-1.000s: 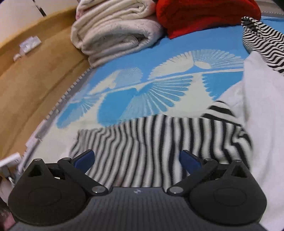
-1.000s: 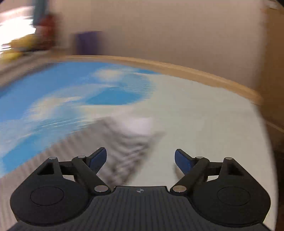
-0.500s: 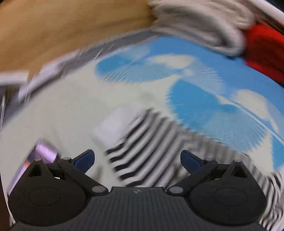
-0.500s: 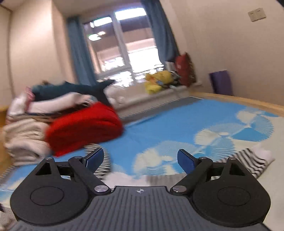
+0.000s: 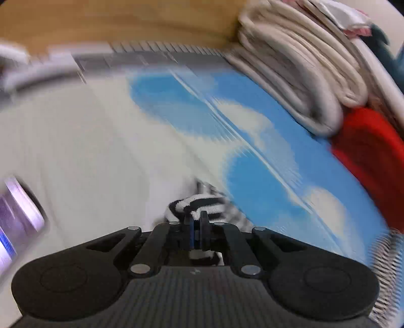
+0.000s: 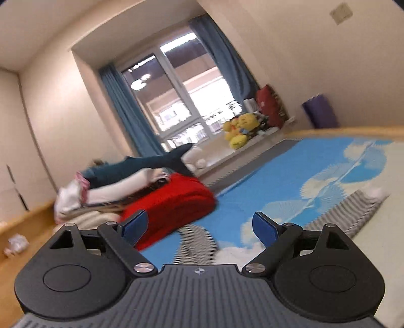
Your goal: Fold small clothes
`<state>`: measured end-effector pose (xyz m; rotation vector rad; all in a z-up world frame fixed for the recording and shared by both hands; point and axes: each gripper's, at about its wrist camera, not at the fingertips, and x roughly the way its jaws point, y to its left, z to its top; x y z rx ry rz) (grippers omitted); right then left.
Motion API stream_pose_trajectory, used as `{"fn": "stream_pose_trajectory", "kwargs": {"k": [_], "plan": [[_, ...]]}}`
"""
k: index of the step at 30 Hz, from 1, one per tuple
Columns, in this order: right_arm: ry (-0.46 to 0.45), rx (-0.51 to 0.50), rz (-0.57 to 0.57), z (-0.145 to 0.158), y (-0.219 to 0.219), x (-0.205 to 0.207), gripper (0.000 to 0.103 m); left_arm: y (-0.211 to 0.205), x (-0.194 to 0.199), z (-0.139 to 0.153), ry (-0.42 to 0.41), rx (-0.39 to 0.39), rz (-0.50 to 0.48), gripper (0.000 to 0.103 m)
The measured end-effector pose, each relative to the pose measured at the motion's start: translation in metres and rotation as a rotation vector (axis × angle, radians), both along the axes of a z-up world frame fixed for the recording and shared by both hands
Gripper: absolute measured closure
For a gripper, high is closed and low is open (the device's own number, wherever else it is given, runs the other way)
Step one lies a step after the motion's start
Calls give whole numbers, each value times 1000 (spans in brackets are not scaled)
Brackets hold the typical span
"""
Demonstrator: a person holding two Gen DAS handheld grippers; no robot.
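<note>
My left gripper (image 5: 197, 222) is shut on the end of a black-and-white striped garment (image 5: 202, 205), which bunches just ahead of the closed fingers on the blue-and-white mat (image 5: 265, 161). My right gripper (image 6: 199, 224) is open and empty, held above the mat (image 6: 290, 176). In the right wrist view the striped garment (image 6: 353, 209) lies stretched out at the right, with a white end at its far tip. A second striped piece (image 6: 197, 242) lies just ahead between the fingers.
A stack of folded cream blankets (image 5: 303, 83) and a red folded blanket (image 5: 371, 156) stand at the mat's far right; they also show in the right wrist view (image 6: 171, 201). A wooden edge (image 5: 113, 22) borders the mat. A purple object (image 5: 17, 217) lies at the left.
My left gripper has closed on the striped garment's end, having been open before. My right gripper has swung up and leftward and stayed open.
</note>
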<state>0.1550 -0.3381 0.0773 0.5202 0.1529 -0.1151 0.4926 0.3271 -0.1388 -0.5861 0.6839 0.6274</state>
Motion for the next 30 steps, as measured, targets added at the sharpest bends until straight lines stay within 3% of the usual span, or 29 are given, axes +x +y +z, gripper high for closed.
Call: {"fn": "stream_pose_trajectory", "kwargs": {"k": [4,6,7,8,9,10,13,16,18,22,24,27,30], "plan": [[139,-45,-54,-22,5,-9,12,19,4,-17,6,-22,-13,97],[223,-4,-46,-34,8,-17,12,12,-1,-15,5,-47,-21,86],[258,33,-32,-39,9,-21,12,10,-4,-12,-8,-62,-37,62],[265,58,-23,-42,11,-29,12,4,-12,-5,-22,-79,-51,27],[258,67,-9,-45,14,-35,12,-4,-23,3,-39,-87,-50,16],[251,42,26,-48,20,-41,12,-14,-34,10,-71,-79,-64,13],[304,-54,41,-66,38,-53,12,-50,-42,29,-74,-81,-263,13],[396,-87,57,-86,53,-64,12,-101,-79,41,-67,-56,-420,1],[459,-83,83,-91,62,-78,13,-138,-122,38,-45,-57,-472,0],[453,-39,93,-85,66,-120,13,-197,-208,14,-39,-89,-669,0],[464,-60,80,-79,69,-135,13,-221,-237,0,-25,-33,-738,0],[437,-73,74,-72,68,-158,12,-251,-262,-9,-2,124,-803,0],[438,-130,61,-76,73,-166,11,-261,-286,-5,-50,173,-852,0]]}}
